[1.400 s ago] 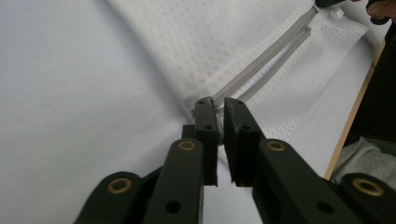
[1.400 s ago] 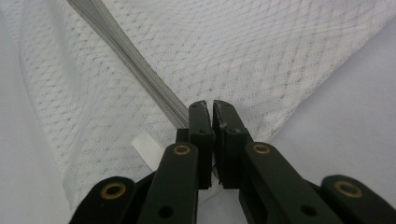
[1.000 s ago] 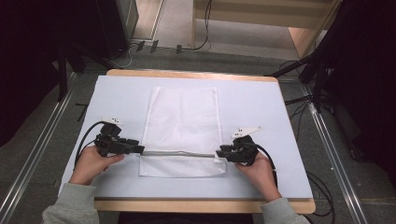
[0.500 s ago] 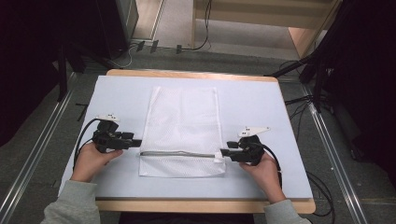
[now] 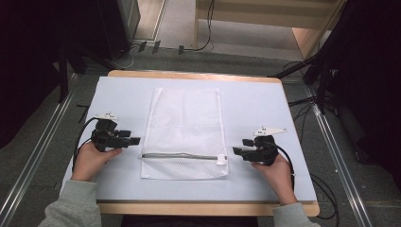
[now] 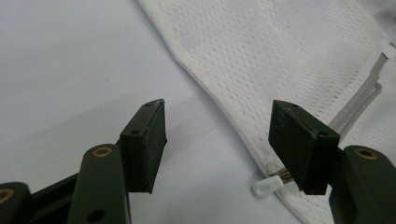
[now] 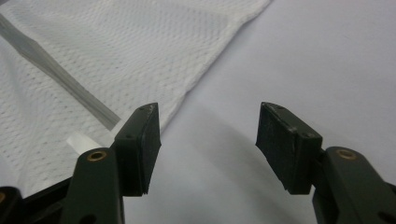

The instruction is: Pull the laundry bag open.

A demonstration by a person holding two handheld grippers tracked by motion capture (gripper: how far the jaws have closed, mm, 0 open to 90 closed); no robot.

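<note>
Both grippers have backed off the mesh bag (image 5: pixel 185 135) since the earlier frames, their jaws just opening with nothing between them.

Nearest, the left gripper (image 5: pixel 134 140) and right gripper (image 5: pixel 237 151) hover spread and empty just beside the bag's two long edges, level with its zipper (image 5: pixel 182 155); open blue mat (image 5: pixel 265 111) lies outside each hand, up to the wooden table edge (image 5: pixel 208 208). In the left gripper view (image 6: pixel 217 140) the zipper's end pokes out by one jaw. Farther off, the bag lies flat in the middle of the mat, reaching towards the far edge.
</note>
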